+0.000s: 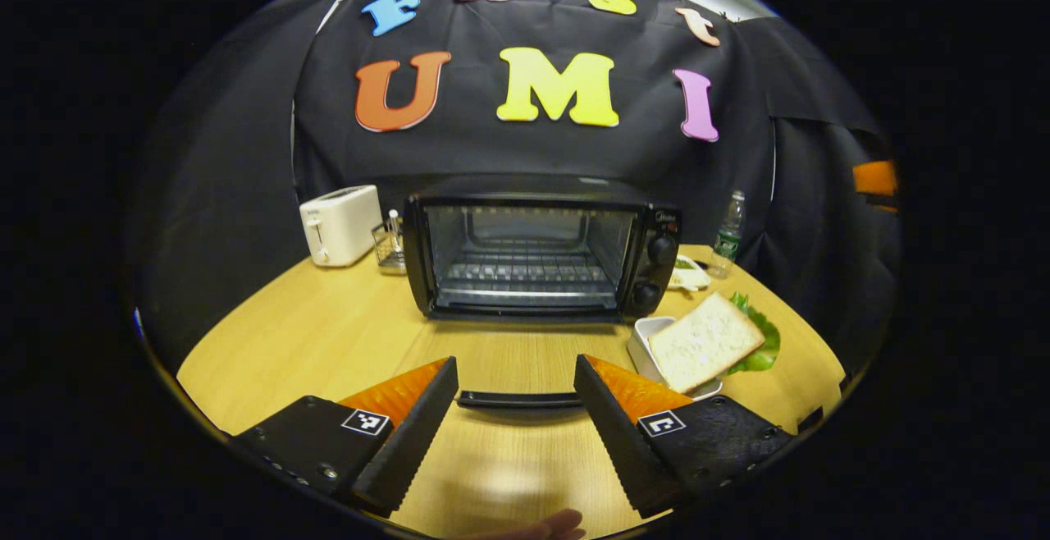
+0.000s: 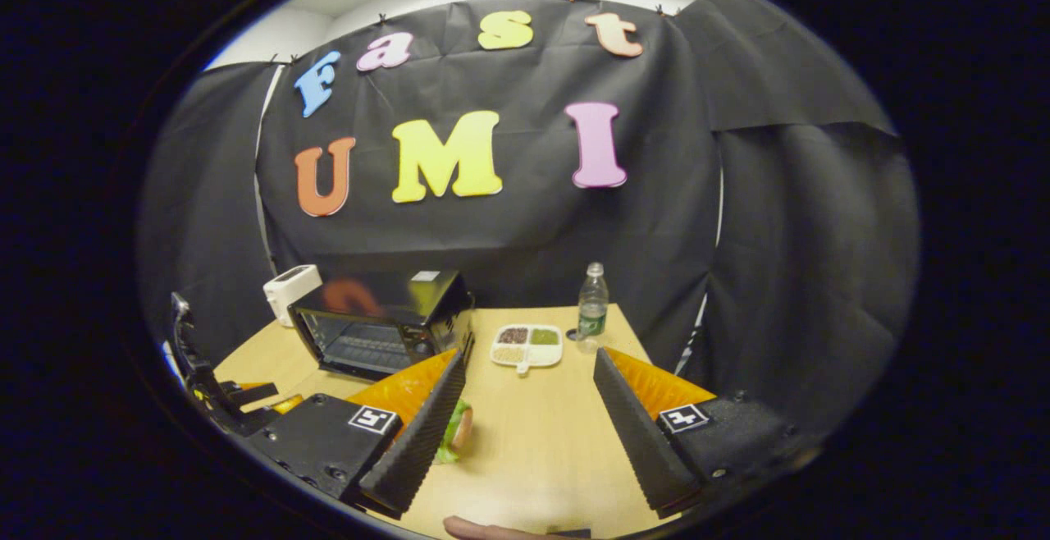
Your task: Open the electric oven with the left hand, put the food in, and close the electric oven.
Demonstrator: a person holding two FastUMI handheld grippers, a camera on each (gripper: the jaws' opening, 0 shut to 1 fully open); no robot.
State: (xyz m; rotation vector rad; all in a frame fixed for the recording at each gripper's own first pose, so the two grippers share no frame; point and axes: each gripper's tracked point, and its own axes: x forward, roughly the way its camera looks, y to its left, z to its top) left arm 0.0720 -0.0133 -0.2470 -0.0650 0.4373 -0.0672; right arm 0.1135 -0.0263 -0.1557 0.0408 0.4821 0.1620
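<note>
Left gripper hangs low over the wooden table, its two fingers spread wide and holding nothing, pointed straight at the electric oven. That oven's door lies folded flat toward the gripper, its dark handle sitting between the open fingertips, and the wire rack inside stands bare. Food, a slice of bread, rests across a white dish just beside the oven's front right corner, with green lettuce under it. Right gripper waits farther back, fingers likewise apart and empty (a bit of food peeks from behind its left finger). With the door already down, the step in hand looks like fetching the bread: close gently on the slice's edges so it does not tear, lift it level, and slide it well onto the rack before reaching for the handle.
</note>
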